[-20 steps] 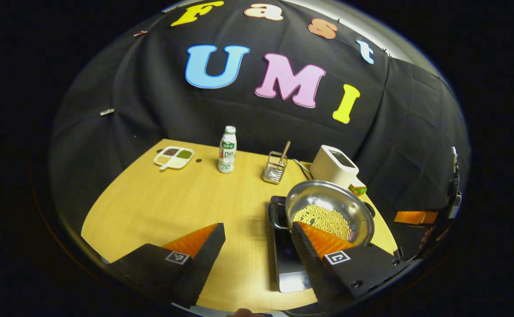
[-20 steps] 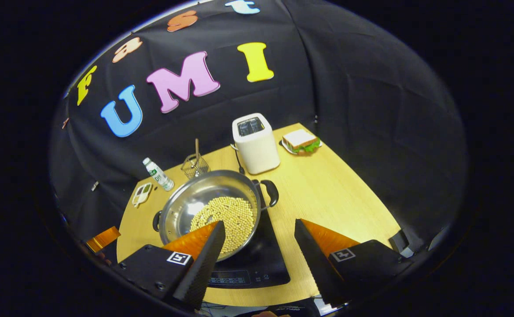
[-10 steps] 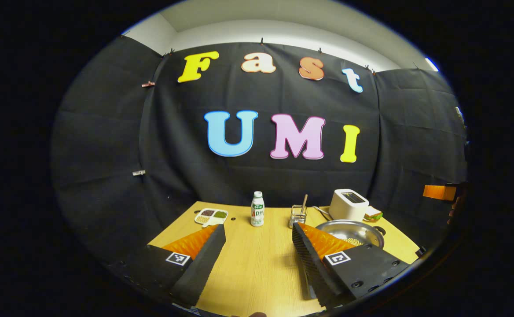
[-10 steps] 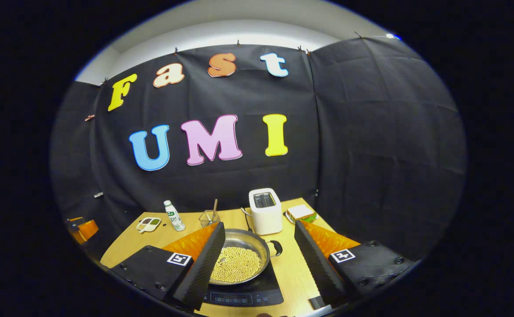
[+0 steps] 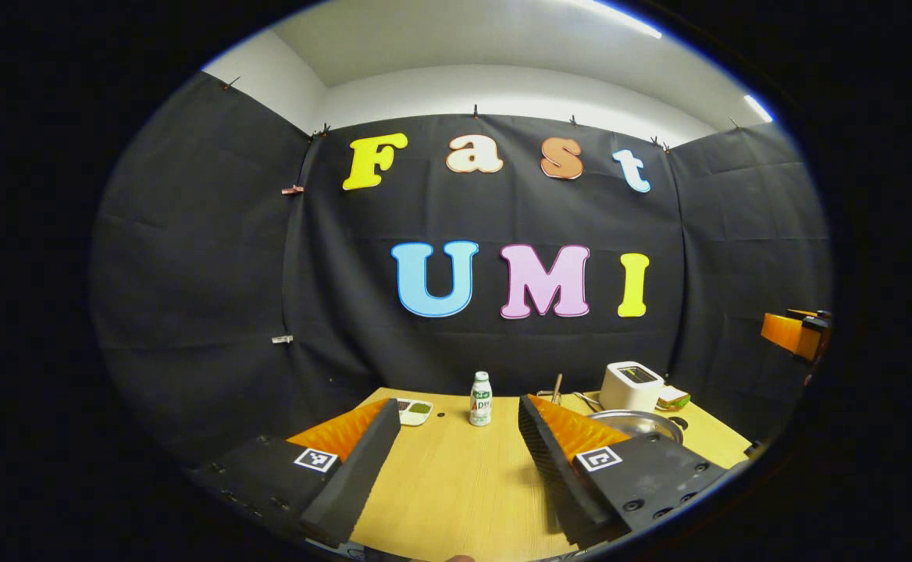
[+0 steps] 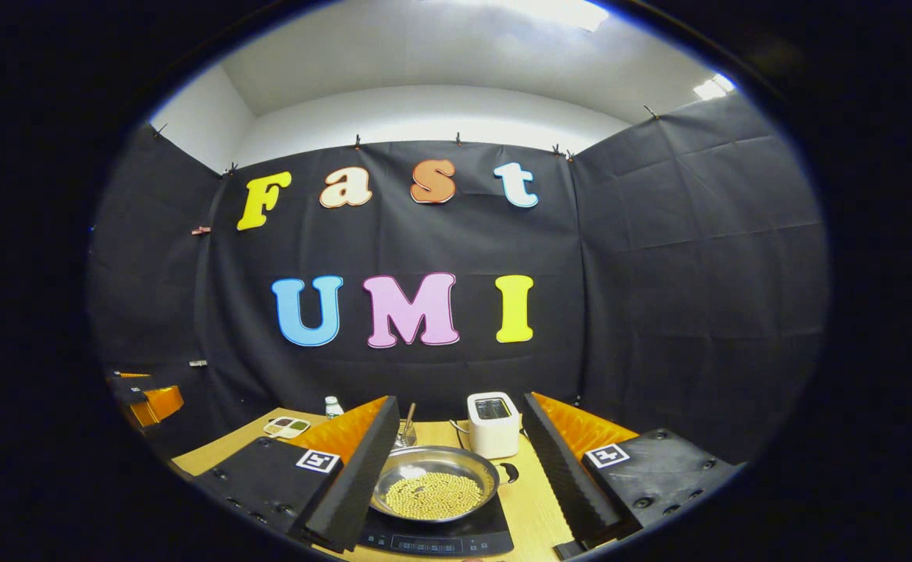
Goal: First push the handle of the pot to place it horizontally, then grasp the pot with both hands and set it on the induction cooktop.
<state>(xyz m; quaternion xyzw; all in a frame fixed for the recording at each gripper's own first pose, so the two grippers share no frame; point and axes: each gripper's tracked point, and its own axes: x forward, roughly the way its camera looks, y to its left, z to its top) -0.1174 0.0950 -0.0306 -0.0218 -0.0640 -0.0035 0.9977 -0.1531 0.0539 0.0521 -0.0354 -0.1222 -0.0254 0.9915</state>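
Compared with a second ago, both grippers have been lifted and drawn back from the pot (image 6: 434,484), so that more of the booth wall and the ceiling is now taken in and the table (image 5: 456,484) is seen low and far ahead. In the right gripper view the pot is seen ahead of and between the fingers, nearer the left finger, seated on the induction cooktop (image 6: 436,535); it is a shallow steel pan with a layer of pale beans (image 6: 432,496) in its bottom and a dark loop handle (image 6: 509,472) on its right side. In the left gripper view only its rim (image 5: 634,424) is seen, partly hidden behind the right finger. The left gripper (image 5: 456,421) is held wide open with nothing between its fingers and nothing touched; a bottle (image 5: 481,399) is seen beyond the gap. The right gripper (image 6: 460,417) is likewise spread wide and empty, apart from the pot. A white toaster (image 6: 493,424) is seen behind the pot, a wire holder (image 6: 405,434) beside it, and a divided dish (image 6: 286,427) far to the left. The other gripper is glimpsed at the edge of each view.
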